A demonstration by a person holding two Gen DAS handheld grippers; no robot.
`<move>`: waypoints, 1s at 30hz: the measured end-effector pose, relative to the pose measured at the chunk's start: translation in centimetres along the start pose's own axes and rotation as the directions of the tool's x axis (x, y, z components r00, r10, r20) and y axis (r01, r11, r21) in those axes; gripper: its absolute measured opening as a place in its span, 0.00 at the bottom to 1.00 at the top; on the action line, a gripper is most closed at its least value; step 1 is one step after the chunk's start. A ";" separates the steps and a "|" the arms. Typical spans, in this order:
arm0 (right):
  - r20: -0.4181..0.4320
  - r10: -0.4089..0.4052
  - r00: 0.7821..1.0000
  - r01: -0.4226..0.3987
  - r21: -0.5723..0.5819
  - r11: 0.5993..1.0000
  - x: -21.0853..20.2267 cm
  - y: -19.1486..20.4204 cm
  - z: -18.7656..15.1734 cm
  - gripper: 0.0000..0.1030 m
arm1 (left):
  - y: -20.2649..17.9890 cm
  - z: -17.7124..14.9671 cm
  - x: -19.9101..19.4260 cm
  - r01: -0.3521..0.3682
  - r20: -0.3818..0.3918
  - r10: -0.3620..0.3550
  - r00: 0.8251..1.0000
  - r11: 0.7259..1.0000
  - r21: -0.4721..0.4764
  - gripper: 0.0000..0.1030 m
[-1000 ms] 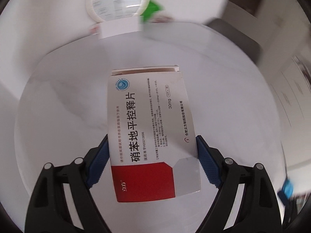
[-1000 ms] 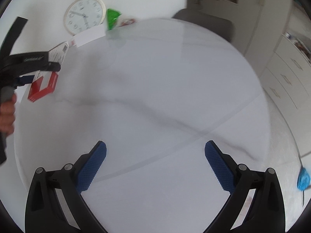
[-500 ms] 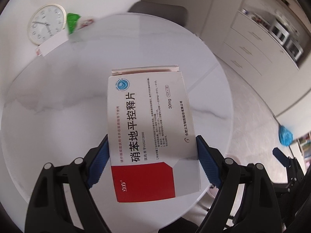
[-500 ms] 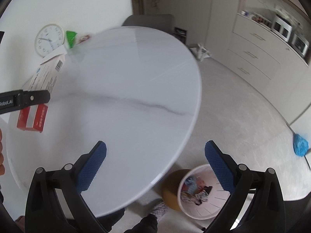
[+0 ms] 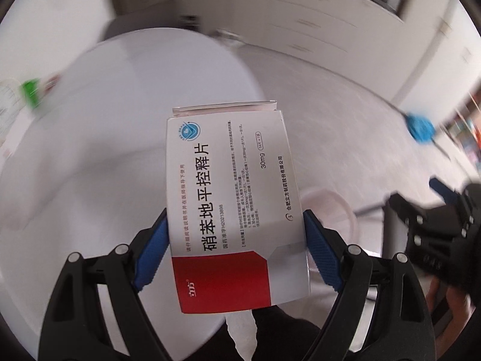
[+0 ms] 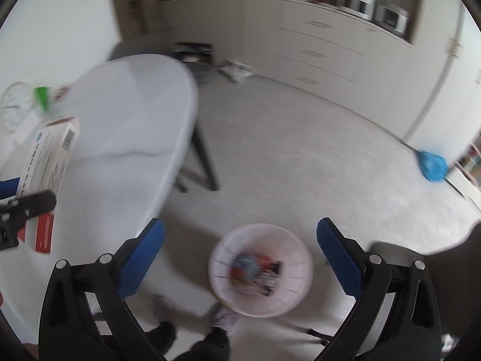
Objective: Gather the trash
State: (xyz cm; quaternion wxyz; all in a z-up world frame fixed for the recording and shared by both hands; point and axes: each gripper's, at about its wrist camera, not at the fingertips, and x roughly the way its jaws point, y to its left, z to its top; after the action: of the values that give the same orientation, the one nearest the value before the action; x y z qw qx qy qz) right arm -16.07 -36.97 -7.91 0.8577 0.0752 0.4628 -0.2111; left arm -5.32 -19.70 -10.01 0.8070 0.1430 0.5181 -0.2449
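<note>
The pale floor takes up most of the right wrist view, with the round white bench at its left edge. On the floor beside the bench stands a white waste basket, already holding a blurred heap of coloured wrappers, so part of the collecting looks done. A blue mop head lies near the far cabinets.

The medicine box, white with a red corner, is off the bench, clamped by its long sides between the blue pads of the left gripper, whose jaws stand wide because the box is wide. In the left wrist view the rim of the basket shows just behind the box. The right gripper carries nothing, jaws spread, with the basket framed between them.

Left to do, by my reading: bring the box over the basket and let go. A small green item at the bench's far edge may be further trash; it is too blurred to say.
</note>
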 end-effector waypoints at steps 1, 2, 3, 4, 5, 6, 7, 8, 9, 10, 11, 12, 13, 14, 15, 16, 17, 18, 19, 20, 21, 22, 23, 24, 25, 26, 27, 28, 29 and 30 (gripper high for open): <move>-0.002 -0.021 1.000 0.021 0.020 1.000 0.0 -1.3 -0.4 0.98 | -2.1 0.2 1.0 0.041 -0.015 -0.040 0.999 0.998 0.045 0.79; -0.008 -0.043 0.999 0.044 0.050 0.998 0.0 -3.1 -1.0 0.98 | -3.3 0.3 1.8 0.063 -0.029 -0.061 0.998 0.995 0.075 0.79; -0.014 -0.056 0.998 0.057 0.070 0.996 0.0 -4.1 -1.6 0.98 | -4.8 0.3 2.7 0.079 -0.048 -0.075 0.996 0.991 0.109 0.79; -0.021 -0.071 0.997 0.073 0.093 0.993 0.0 -5.5 -2.3 0.98 | -6.5 0.4 3.6 0.101 -0.066 -0.093 0.993 0.984 0.143 0.79; -0.031 -0.087 0.996 0.090 0.120 0.989 0.1 -7.1 -3.0 0.98 | -8.4 0.3 4.9 0.131 -0.096 -0.115 0.989 0.974 0.183 0.79; -0.037 -0.093 0.995 0.097 0.137 0.986 0.1 -8.0 -3.5 0.98 | -10.0 0.2 6.0 0.142 -0.119 -0.119 0.986 0.968 0.207 0.79; -0.044 -0.100 0.994 0.106 0.158 0.982 0.2 -9.1 -4.2 0.98 | -11.4 0.1 7.1 0.159 -0.142 -0.128 0.982 0.960 0.231 0.79; -0.050 -0.104 0.993 0.111 0.173 0.979 0.2 -9.8 -4.7 0.98 | -13.0 0.0 8.7 0.182 -0.175 -0.139 0.975 0.948 0.260 0.79; -0.057 -0.109 0.992 0.118 0.187 0.975 0.4 -10.7 -4.9 0.98 | -13.9 0.0 9.9 0.193 -0.195 -0.142 0.970 0.942 0.273 0.79; -0.062 -0.110 0.992 0.120 0.195 0.973 0.6 -11.3 -5.1 0.98 | -15.4 -0.2 11.8 0.203 -0.230 -0.137 0.964 0.935 0.292 0.79; -0.068 -0.110 0.992 0.122 0.205 0.971 0.8 -11.8 -5.5 0.98 | -16.2 -0.4 13.0 0.200 -0.253 -0.124 0.960 0.932 0.302 0.79; -0.076 -0.109 0.991 0.123 0.216 0.968 1.1 -12.6 -6.1 0.98 | -17.1 -0.6 14.1 0.202 -0.276 -0.115 0.954 0.928 0.311 0.79; -0.083 -0.109 0.991 0.125 0.225 0.966 1.3 -13.1 -6.5 0.98 | -18.1 -0.9 15.6 0.209 -0.306 -0.105 0.946 0.922 0.327 0.79; -0.089 -0.110 0.990 0.128 0.230 0.965 1.5 -13.4 -6.8 0.98 | -18.6 -1.2 16.5 0.208 -0.323 -0.094 0.942 0.917 0.341 0.79; -0.098 -0.111 0.989 0.132 0.237 0.963 1.8 -13.9 -7.1 0.98 | -19.1 -1.5 17.2 0.205 -0.337 -0.080 0.938 0.912 0.354 0.79; -0.104 -0.111 0.988 0.134 0.242 0.961 2.0 -14.4 -7.3 0.98 | -19.6 -1.6 17.9 0.202 -0.350 -0.066 0.934 0.909 0.365 0.80; -0.110 -0.112 0.988 0.137 0.251 0.958 2.2 -14.8 -7.6 0.98 | -20.0 -1.7 18.2 0.205 -0.363 -0.064 0.930 0.908 0.366 0.81; -0.115 -0.111 0.987 0.138 0.257 0.956 2.4 -15.2 -7.8 0.98 | -20.1 -2.0 18.3 0.212 -0.370 -0.069 0.926 0.908 0.362 0.85; -0.119 -0.110 0.987 0.138 0.261 0.955 2.6 -15.6 -7.9 0.98 | -20.2 -2.2 18.1 0.215 -0.370 -0.072 0.926 0.908 0.361 0.85; -0.124 -0.111 0.986 0.141 0.266 0.954 2.8 -15.9 -8.0 0.98 | -20.3 -2.3 17.8 0.210 -0.362 -0.070 0.930 0.907 0.366 0.85; -0.126 -0.111 0.986 0.142 0.267 0.953 2.9 -16.1 -8.0 0.98 | -20.4 -2.3 17.6 0.206 -0.354 -0.066 0.933 0.905 0.372 0.86; -0.129 -0.110 0.986 0.141 0.269 0.953 3.0 -16.2 -8.0 0.98 | -20.3 -2.2 17.2 0.200 -0.344 -0.063 0.937 0.904 0.379 0.86; -0.132 -0.109 0.985 0.141 0.269 0.953 3.1 -16.3 -8.0 0.98 | -20.2 -2.0 16.8 0.191 -0.332 -0.060 0.941 0.905 0.381 0.86; -0.133 -0.109 0.985 0.142 0.266 0.953 3.1 -16.2 -7.9 0.98 | -19.5 -1.5 16.9 0.189 -0.326 -0.061 0.943 0.906 0.378 0.86; -0.133 -0.112 0.985 0.144 0.260 0.955 3.1 -16.2 -7.8 0.98 | -19.2 -1.3 16.4 0.188 -0.315 -0.069 0.947 0.911 0.368 0.86; -0.132 -0.116 0.984 0.147 0.255 0.956 3.1 -16.1 -7.8 0.98 | -18.6 -1.0 15.8 0.185 -0.302 -0.074 0.950 0.916 0.357 0.86; -0.130 -0.119 0.984 0.148 0.248 0.957 3.1 -16.0 -7.7 0.98 | -18.6 -0.7 15.2 0.182 -0.288 -0.080 0.954 0.920 0.347 0.86; -0.126 -0.120 0.985 0.148 0.241 0.959 3.1 -15.7 -7.6 0.98 | -17.9 -0.3 14.2 0.176 -0.259 -0.090 0.962 0.928 0.329 0.86; -0.122 -0.118 0.985 0.144 0.234 0.961 3.0 -15.3 -7.4 0.98 | -17.6 0.2 13.4 0.167 -0.234 -0.094 0.968 0.934 0.316 0.86; -0.119 -0.113 0.986 0.138 0.230 0.963 3.1 -15.1 -7.1 0.98 | -17.1 0.5 12.5 0.160 -0.212 -0.097 0.973 0.939 0.305 0.86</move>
State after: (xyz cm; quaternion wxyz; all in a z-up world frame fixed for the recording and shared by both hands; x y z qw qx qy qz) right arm -26.56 -49.14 -13.43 0.8020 0.1584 0.4824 -0.3147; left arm -9.95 -37.32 -20.75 0.7012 0.2606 0.5557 -0.3628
